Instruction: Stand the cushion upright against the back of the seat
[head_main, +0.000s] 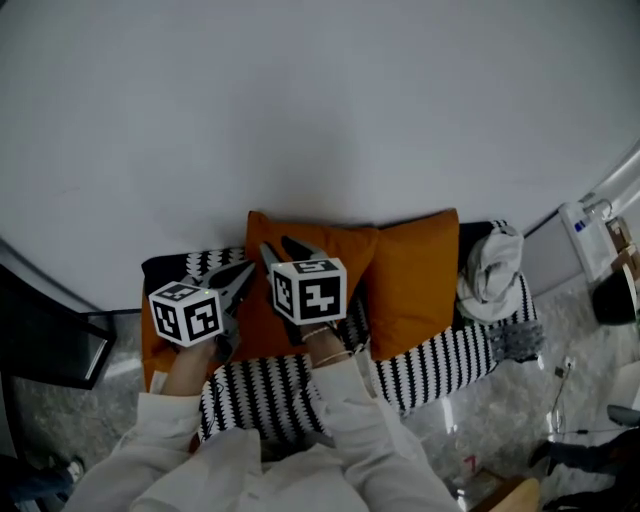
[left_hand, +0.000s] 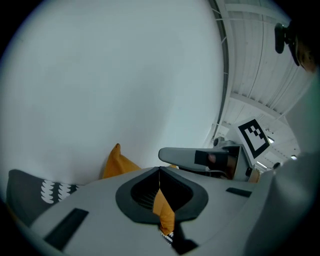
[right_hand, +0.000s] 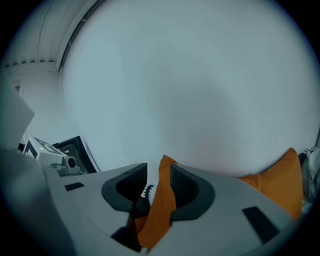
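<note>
An orange cushion (head_main: 350, 245) stands up on the seat (head_main: 450, 360), which has a black and white striped cover. The top edge of the cushion is up by the white wall (head_main: 300, 100). Its bottom half is hidden behind the two grippers and the person's sleeves (head_main: 370, 440), so you cannot see how it sits on the seat.

The left gripper (head_main: 240, 272) has its jaws pressed together on a thin fold of the orange cushion. In the left gripper view only a small strip of orange shows between them. The right gripper (head_main: 280, 247) has its jaws apart. The edge of the cushion sticks up between them and lies close to one pad, with a gap on the other side.

A second orange cushion (head_main: 415, 280) stands just beside the first one, touching it. A bundle of pale cloth (head_main: 490, 265) lies at the far end of the seat. There is a bit of orange (head_main: 150, 350) low down by the left sleeve. It is cut off, so it is hard to say which cushion it belongs to. The hands are mostly hidden under the marker cubes
</note>
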